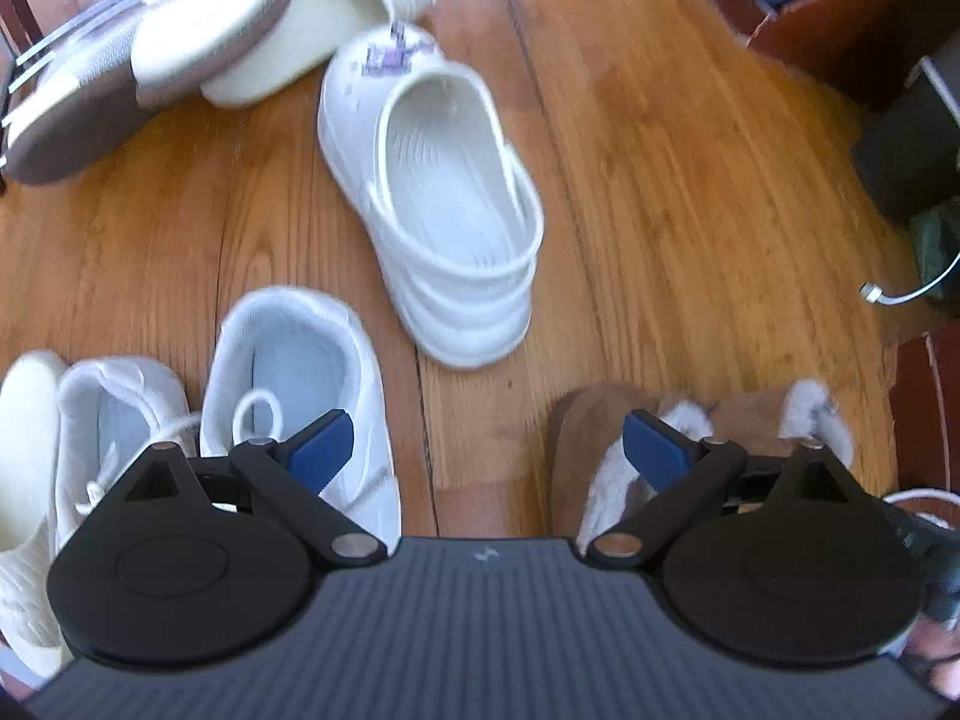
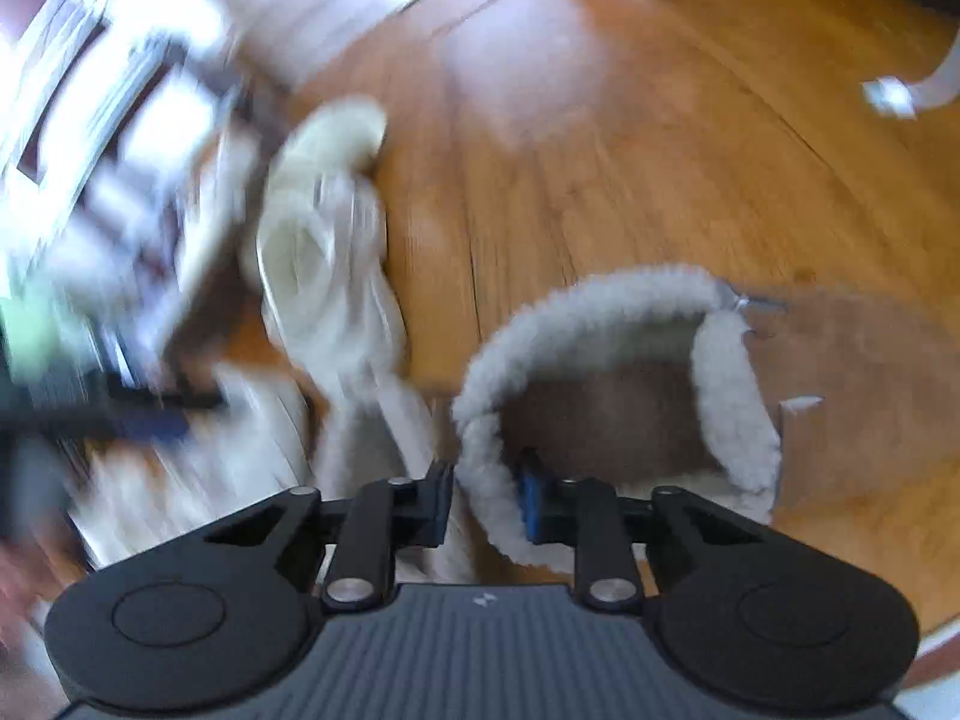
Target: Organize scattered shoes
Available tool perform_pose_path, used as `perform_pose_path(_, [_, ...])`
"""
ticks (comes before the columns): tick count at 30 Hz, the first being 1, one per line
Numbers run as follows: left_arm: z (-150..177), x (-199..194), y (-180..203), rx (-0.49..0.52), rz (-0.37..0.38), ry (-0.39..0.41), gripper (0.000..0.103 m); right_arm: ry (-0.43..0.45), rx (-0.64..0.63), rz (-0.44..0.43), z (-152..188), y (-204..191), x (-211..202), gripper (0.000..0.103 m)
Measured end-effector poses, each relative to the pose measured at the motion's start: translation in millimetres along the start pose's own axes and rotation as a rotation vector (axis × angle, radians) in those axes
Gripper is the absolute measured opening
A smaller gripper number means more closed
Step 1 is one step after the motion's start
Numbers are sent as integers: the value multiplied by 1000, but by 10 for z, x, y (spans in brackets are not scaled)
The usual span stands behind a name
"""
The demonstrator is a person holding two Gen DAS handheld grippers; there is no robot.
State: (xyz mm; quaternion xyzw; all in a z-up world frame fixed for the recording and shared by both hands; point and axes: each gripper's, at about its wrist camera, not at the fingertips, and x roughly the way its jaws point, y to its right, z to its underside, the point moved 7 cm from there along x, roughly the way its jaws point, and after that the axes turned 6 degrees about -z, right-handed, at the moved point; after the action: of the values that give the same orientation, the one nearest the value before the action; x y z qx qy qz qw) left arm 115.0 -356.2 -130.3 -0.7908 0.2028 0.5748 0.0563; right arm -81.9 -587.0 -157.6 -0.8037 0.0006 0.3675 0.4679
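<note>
Right gripper [image 2: 483, 498] closed on the fleece collar of a brown slipper [image 2: 852, 384], one pad outside the collar, the other inside the opening. Slipper on the wooden floor [image 2: 600, 180], its white fleece lining [image 2: 729, 396] facing up. Just left of this slipper, a pale shoe [image 2: 324, 276], too blurred to tell more. Far beyond the slipper, top right, a white cable end [image 2: 891, 96] on the floor.

Left gripper [image 1: 486, 450] wide open, nothing between the blue pads [image 1: 321, 447], pointing steeply down over bare floor [image 1: 660, 180]. Taking the white clog [image 1: 432, 204] as landmark: clog upright in the middle of the floor, opening up, a purple charm [image 1: 390, 57] on its toe. Near side of the clog, to the left, two white sneakers [image 1: 300, 384] side by side, with a cream knit shoe [image 1: 24, 480] just beside them. Near side of the clog, to the right, brown fleece-lined slippers [image 1: 600, 456], partly hidden behind the gripper. Beyond the clog, up left, a cream slide [image 1: 336, 18] and a white-soled shoe [image 1: 210, 30] leaning together, touching.
</note>
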Motion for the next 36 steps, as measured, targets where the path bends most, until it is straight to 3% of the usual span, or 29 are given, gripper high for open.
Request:
perform_pose_path(2, [-22, 8, -21, -14, 4, -3, 98, 40, 138, -90, -71, 59, -28, 16])
perform_pose_path(5, [-29, 49, -91, -46, 12, -28, 98, 73, 194, -149, -73, 117, -29, 28])
perform_pose_path(8, [-36, 88, -165, -79, 19, -50, 98, 134, 10, -74, -52, 19, -73, 56])
perform_pose_path(10, [-11, 132, -145, -85, 29, -73, 98, 185, -136, -4, -95, -69, -206, 81])
perform_pose_path(13, [27, 170, -99, -103, 45, -94, 98, 175, -386, 136, -116, -188, -393, 103])
perform_pose_path(15, [27, 170, -111, -117, 47, -93, 98, 78, -522, 280, -62, -138, -278, 103])
perform_pose_path(17, [32, 172, -135, -133, 54, -98, 98, -48, -707, 494, 86, 50, -95, 102])
perform_pose_path(22, [80, 255, -103, -120, 56, -136, 98, -184, -972, 618, 361, 285, 327, 103])
perform_pose_path(24, [97, 305, -94, -115, 59, -157, 98, -200, -1110, 745, 392, 347, 556, 103])
perform_pose_path(27, [117, 368, -115, -122, 56, -179, 98, -168, -1190, 747, 396, 308, 712, 102])
perform_pose_path(29, [107, 360, -124, -105, 19, -158, 98, -135, -1029, 679, 282, 257, 735, 96])
perform_pose_path(31, [83, 326, -112, -68, -43, -119, 98, -101, -804, 605, 142, 247, 693, 81])
perform_pose_path(32, [74, 317, -88, -50, -55, -109, 98, -77, -655, 569, 63, 262, 607, 80])
perform_pose_path(35, [60, 293, 6, -3, -58, -94, 98, -38, -384, 495, 13, 249, 350, 79])
perform_pose_path(36, [58, 285, 41, 12, -54, -92, 98, -37, -358, 475, 28, 254, 304, 79])
